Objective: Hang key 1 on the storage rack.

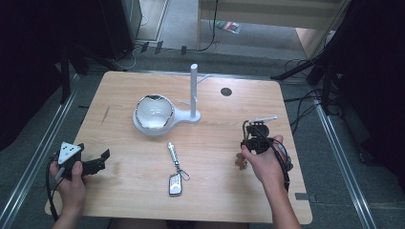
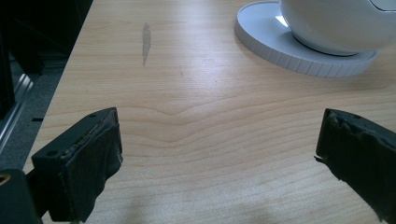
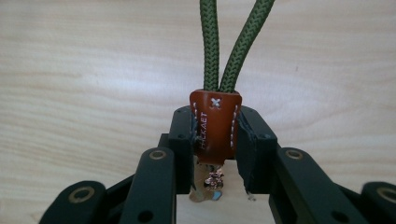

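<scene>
at the near left corner of the wooden table (image 1: 124, 191), the left gripper (image 1: 97, 163) is held low over the bare wood in the person's left hand (image 1: 71, 183), its jaws spread wide with nothing between them. in the left gripper view the two black pads sit far apart at the picture's sides, and the white round base (image 2: 275, 44) of the stand lies beyond them, at the far right.

toward the middle of the table stands the white stand (image 1: 193, 93), an upright post on a flat foot, with a white bowl (image 1: 153, 112) resting on its round base to the left. nearer than that, a silver key fob (image 1: 175, 183) with a slim metal piece on a ring lies flat on the wood, apart from both grippers.

on the right, the right gripper (image 1: 253, 131) is held in the right hand (image 1: 265, 164), jaws pressed together on the brown leather tab (image 3: 214, 123) of a keychain. in the right gripper view the tab is pinched upright between the pads, and its green braided cord (image 3: 233, 46) runs away from the jaws in two strands over the tabletop. small metal bits hang below the tab, too blurred to make out.
</scene>
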Available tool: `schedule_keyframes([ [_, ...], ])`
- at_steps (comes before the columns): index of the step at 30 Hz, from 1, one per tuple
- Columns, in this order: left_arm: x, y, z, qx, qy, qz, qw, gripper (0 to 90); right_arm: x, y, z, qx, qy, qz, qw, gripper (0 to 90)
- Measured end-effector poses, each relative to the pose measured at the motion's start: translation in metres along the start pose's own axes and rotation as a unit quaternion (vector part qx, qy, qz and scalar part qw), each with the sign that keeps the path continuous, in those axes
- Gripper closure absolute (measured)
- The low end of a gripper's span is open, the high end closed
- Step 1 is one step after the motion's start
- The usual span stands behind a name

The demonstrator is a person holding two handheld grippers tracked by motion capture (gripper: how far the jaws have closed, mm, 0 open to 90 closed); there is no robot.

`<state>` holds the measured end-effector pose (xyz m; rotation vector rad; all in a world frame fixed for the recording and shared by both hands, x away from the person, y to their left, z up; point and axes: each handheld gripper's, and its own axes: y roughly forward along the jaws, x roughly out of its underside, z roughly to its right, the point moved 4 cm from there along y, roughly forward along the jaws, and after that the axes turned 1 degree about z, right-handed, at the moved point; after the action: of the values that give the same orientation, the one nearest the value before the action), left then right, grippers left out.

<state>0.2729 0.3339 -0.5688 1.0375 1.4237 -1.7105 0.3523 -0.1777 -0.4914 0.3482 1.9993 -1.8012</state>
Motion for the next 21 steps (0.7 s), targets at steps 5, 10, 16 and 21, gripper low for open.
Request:
schedule_keyframes([
  [5, 0.0, 0.0, 0.0, 0.0, 0.0, 0.0, 1.0, 0.7, -0.008, -0.009, -0.004, -0.01, 0.0, 0.048, 0.9988, 70.7],
  [10, 0.0, 0.0, 0.0, 0.001, 0.0, -0.001, 1.0, 0.7, -0.016, -0.018, -0.01, -0.022, -0.005, 0.085, 0.9961, 70.7],
  [16, 0.0, 0.0, 0.0, 0.001, 0.0, -0.001, 1.0, 0.7, -0.024, -0.029, -0.014, -0.022, -0.019, 0.132, 0.9908, 70.6],
  [21, 0.0, 0.0, 0.0, 0.001, -0.001, 0.0, 1.0, 0.7, -0.029, -0.04, -0.016, -0.023, -0.024, 0.188, 0.9816, 70.5],
])
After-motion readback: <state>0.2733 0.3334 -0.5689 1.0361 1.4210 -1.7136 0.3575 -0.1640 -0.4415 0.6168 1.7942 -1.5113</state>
